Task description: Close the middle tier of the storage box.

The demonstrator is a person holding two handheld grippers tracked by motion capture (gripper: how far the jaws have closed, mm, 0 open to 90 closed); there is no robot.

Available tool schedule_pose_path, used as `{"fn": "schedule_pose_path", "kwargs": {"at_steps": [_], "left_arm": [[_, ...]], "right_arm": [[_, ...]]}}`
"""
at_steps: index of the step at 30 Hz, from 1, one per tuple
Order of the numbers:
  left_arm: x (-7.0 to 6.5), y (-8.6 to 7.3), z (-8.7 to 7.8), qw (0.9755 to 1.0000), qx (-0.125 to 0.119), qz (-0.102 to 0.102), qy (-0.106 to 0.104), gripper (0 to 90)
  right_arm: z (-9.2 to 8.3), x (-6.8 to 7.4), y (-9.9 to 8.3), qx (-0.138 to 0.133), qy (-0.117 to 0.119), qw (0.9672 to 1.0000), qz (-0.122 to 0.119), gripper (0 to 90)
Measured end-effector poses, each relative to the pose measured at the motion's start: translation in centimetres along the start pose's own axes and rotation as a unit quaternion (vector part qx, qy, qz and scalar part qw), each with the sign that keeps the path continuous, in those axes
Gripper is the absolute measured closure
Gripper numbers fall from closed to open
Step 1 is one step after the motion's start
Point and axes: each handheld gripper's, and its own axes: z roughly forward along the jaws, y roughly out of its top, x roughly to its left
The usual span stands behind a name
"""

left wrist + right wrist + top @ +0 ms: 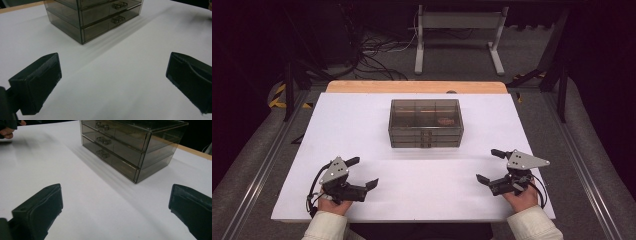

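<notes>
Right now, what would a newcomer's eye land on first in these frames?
First the smoky see-through drawer box, standing alone mid-table toward the far edge on the white table, its three stacked drawers shut and handles facing the person. Something small and reddish shows through its top at the right. Then the two tools near the front edge, left tool and right tool, both open, holding nothing, apart from the box.

Glossy smoked-plastic drawer box (425,123) stands on a matt white table (362,125).
</notes>
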Motion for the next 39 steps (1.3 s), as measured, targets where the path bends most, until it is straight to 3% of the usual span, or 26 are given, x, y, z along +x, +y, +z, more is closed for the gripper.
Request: {"fn": "schedule_pose_path", "kwargs": {"at_steps": [6, 7, 12, 15, 18, 19, 21, 24, 25, 27, 30, 34, 35, 39], "left_arm": [[0.2, -0.1, -0.1, 1.0, 0.001, 0.006, 0.001, 1.2], [0.1, -0.2, -0.1, 1.0, -0.001, -0.003, -0.001, 1.2], [0.4, -0.3, -0.2, 1.0, 0.001, 0.005, 0.002, 1.2], [0.3, -0.3, -0.2, 1.0, -0.004, -0.004, 0.001, 1.1], [0.5, -0.3, -0.1, 0.9999, -0.001, 0.009, 0.006, 1.1], [0.3, -0.4, 0.0, 1.0, -0.003, 0.001, 0.006, 1.1], [0.4, -0.4, 0.0, 0.9996, -0.006, 0.017, 0.021, 1.1], [0.2, -0.5, 0.3, 0.9998, -0.013, 0.002, 0.018, 1.1], [0.2, -0.5, 0.3, 0.9997, -0.01, 0.011, 0.019, 1.1], [0.0, -0.5, 0.6, 0.9999, -0.009, 0.001, 0.012, 1.1], [0.1, -0.5, 0.7, 0.9998, -0.005, 0.014, 0.011, 1.1], [0.1, -0.5, 0.7, 0.9999, -0.005, 0.012, 0.007, 1.1], [0.0, -0.5, 0.8, 1.0, -0.006, 0.003, 0.003, 1.1], [0.0, -0.5, 0.8, 1.0, -0.005, 0.006, 0.0, 1.1]], "right_arm": [[-0.2, 0.0, -0.9, 0.004, 0.006, 0.9998, 0.017, 0.0], [-0.2, 0.0, -1.1, 0.003, 0.007, 0.9998, 0.018, 0.0], [-0.1, 0.0, -2.0, 0.015, 0.011, 0.9995, 0.024, 0.0], [0.2, 0.0, -2.3, 0.022, 0.013, 0.9993, 0.028, 0.0], [0.6, 0.2, -2.3, 0.03, 0.013, 0.9994, 0.015, 0.0], [0.7, 0.3, -2.3, 0.033, 0.013, 0.9993, 0.012, 0.0], [0.8, 0.5, -2.3, 0.035, 0.012, 0.9993, 0.007, 0.0], [0.9, 0.4, -2.3, 0.036, 0.013, 0.9992, 0.006, 0.0], [0.9, 0.4, -2.3, 0.036, 0.013, 0.9993, 0.006, 0.0], [0.9, 0.5, -2.3, 0.035, 0.013, 0.9993, 0.005, 0.0], [0.9, 0.5, -2.3, 0.035, 0.014, 0.9993, 0.003, 0.0], [0.9, 0.5, -2.3, 0.034, 0.014, 0.9993, 0.0, 0.0], [0.9, 0.6, -2.3, 0.035, 0.014, 0.9993, 0.0, 0.0], [0.9, 0.6, -2.3, 0.036, 0.013, 0.9993, -0.002, 0.0]]}}
